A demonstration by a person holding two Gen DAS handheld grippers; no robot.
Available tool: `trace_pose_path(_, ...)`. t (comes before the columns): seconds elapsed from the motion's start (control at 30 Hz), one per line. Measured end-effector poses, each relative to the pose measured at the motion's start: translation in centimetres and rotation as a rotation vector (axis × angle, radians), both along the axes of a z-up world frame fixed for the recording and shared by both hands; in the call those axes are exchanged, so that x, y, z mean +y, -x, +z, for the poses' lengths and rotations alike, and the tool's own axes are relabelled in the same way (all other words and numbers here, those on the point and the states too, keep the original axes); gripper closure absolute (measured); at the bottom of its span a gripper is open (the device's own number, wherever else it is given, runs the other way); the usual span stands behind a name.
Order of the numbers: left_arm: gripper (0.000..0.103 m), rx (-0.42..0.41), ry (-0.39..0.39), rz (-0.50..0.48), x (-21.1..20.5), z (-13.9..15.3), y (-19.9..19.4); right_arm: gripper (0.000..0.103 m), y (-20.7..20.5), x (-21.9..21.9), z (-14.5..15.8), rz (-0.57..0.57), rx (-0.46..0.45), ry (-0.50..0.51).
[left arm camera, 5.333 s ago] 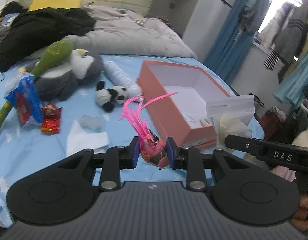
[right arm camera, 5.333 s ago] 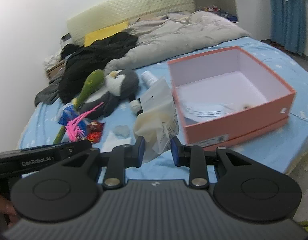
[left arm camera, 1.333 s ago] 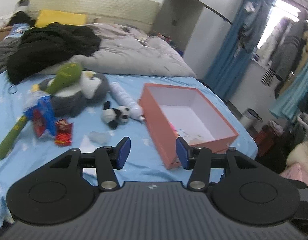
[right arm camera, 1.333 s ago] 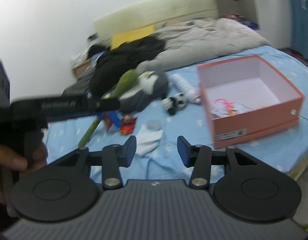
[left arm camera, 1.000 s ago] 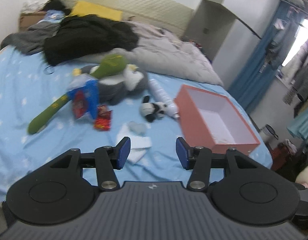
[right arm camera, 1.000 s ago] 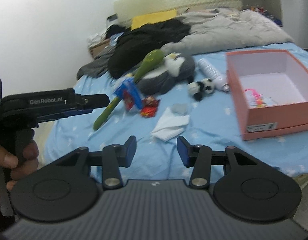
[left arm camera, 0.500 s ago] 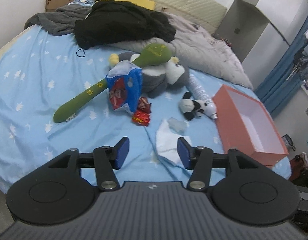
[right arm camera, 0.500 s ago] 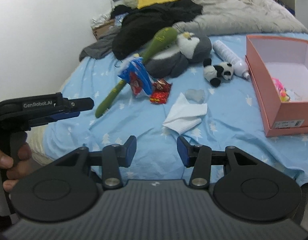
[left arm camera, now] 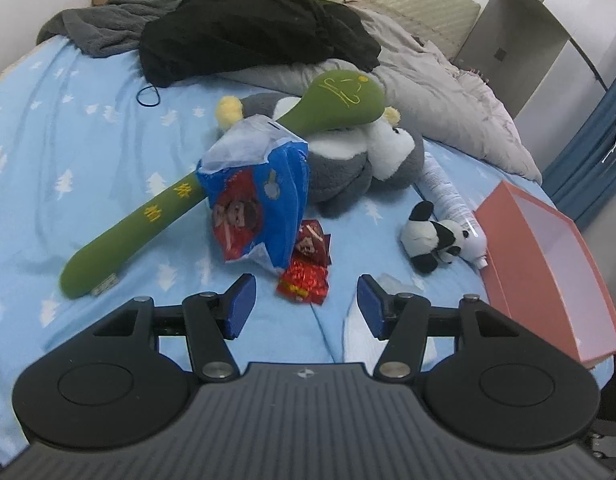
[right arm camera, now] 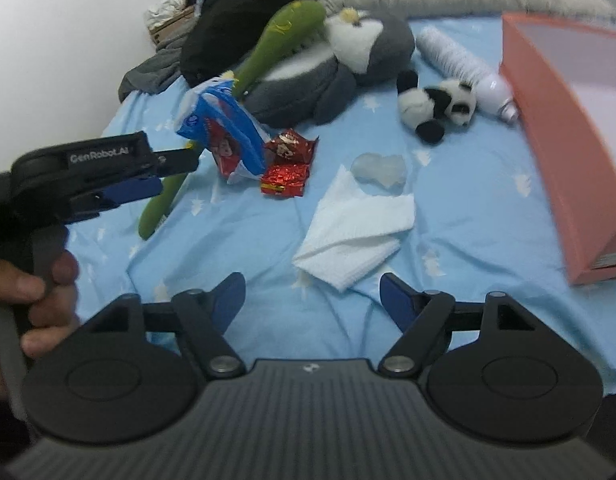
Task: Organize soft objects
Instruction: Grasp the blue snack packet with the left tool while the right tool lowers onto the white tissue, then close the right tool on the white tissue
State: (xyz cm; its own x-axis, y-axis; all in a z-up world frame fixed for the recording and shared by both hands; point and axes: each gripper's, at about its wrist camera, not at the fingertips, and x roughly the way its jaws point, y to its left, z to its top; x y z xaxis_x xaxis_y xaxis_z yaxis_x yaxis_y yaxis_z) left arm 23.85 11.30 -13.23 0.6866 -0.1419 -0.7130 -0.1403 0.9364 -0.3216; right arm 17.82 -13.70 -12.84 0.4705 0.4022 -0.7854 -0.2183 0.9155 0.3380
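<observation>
Both grippers have dropped toward the blue bed sheet with nothing in them, now that the pink feathered toy and the pale bag they carried 5 seconds ago are gone from their grasp, presumably into the pink box at 3 o'clock in the left wrist view. The left gripper has its fingers apart and empty, framing the red snack wrapper at 12 o'clock just ahead. The right gripper has its fingers spreading wider at this moment, with nothing between them, and the white folded tissue lies just ahead at 12 o'clock. Beyond it sits a small translucent lump, and at 1 o'clock the little panda plush lies beside a white bottle. The blue snack bag, the long green plush and the grey penguin plush are piled together further up the bed. The shift reads as a return trip for the next 2 pickups, probably wrapper and tissue.
</observation>
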Motion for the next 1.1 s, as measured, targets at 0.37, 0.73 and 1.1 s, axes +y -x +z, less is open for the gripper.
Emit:
trace_pose_path(0.37,0.041,0.025,-0.033,0.037,0.0,-4.3,-7.0,0.027,-5.4,1.9,-4.8,-0.024,0.061,0.048)
trace_pose_path(0.73,0.043,0.055,-0.039,0.205,0.0,-6.8,-10.8,0.028,-7.9,3.6,-7.8,0.0,0.115,0.113)
trace_pose_path(1.1,0.083,0.039,-0.045,0.21,-0.1,-6.4,-10.5,0.075,-7.9,3.2,-8.5,0.017,0.111,0.12)
